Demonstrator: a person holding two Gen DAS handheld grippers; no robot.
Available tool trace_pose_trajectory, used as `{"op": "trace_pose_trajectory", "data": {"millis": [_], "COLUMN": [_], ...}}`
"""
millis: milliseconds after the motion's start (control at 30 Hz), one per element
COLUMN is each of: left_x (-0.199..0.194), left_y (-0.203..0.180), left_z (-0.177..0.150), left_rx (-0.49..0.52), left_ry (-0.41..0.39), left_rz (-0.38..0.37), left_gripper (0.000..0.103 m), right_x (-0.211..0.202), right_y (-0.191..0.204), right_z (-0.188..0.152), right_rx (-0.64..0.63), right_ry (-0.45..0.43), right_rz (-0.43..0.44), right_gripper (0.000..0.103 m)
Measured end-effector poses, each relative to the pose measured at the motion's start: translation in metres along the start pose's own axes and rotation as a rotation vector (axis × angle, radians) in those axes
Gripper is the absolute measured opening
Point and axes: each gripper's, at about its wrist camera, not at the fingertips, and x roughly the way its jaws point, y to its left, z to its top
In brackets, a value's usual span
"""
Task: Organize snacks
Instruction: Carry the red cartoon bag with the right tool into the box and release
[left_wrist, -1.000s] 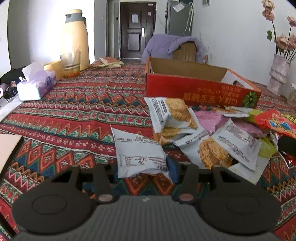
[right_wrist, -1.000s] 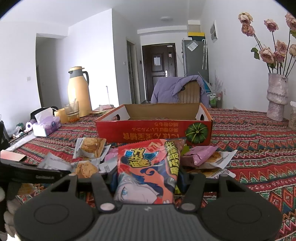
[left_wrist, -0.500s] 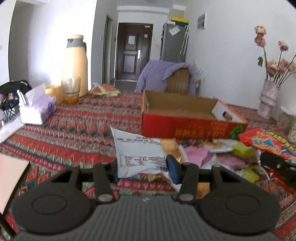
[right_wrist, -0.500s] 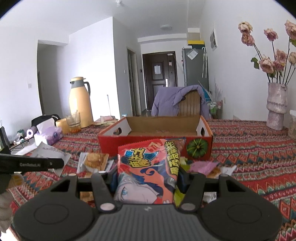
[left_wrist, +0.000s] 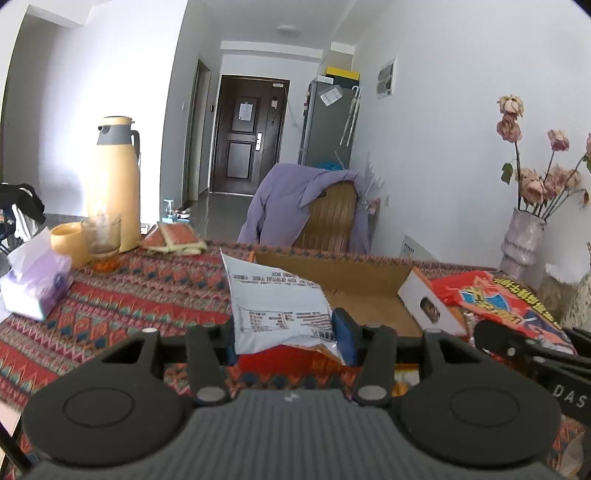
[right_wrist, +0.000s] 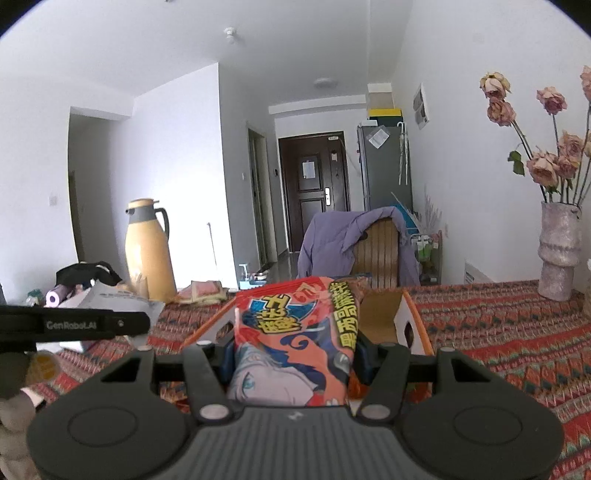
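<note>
My left gripper (left_wrist: 288, 341) is shut on a white snack packet (left_wrist: 275, 304) with printed text and holds it up in front of the open cardboard box (left_wrist: 354, 284). My right gripper (right_wrist: 293, 354) is shut on a red cartoon snack bag (right_wrist: 295, 339) and holds it above the near end of the same box (right_wrist: 402, 317). The red bag also shows at the right of the left wrist view (left_wrist: 498, 302). The left gripper and its white packet (right_wrist: 110, 302) show at the left of the right wrist view.
A patterned red tablecloth (left_wrist: 140, 295) covers the table. A yellow thermos (left_wrist: 114, 181), a glass (left_wrist: 101, 232), a small bowl (left_wrist: 66, 242) and a tissue pack (left_wrist: 37, 280) stand at the left. A vase of dried flowers (right_wrist: 559, 247) stands at the right. A chair with a purple garment (right_wrist: 369, 243) is behind the box.
Both grippers have risen with their packets and moved toward the box. The pile of snacks on the cloth has dropped out of view below.
</note>
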Motion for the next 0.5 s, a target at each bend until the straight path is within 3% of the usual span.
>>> {"op": "trace_pose_trajectory", "data": {"millis": [300,500], "left_x": [0.070,0.132], "left_y": [-0.010,-0.004], "left_z": [0.038,0.054], "left_rx": [-0.034,-0.051], "left_ry": [0.048,0.128], "left_rz": [0.014,0.085], "left_gripper": [0.050,0.047], "right_x": [0.074,0.138], "right_y": [-0.019,-0.038], "right_z": [0.038,0.052], "right_rx": [0.028,0.043], "right_ry": [0.034,0.142], "right_rz": [-0.001,-0.020], "right_gripper": [0.057,0.057]}}
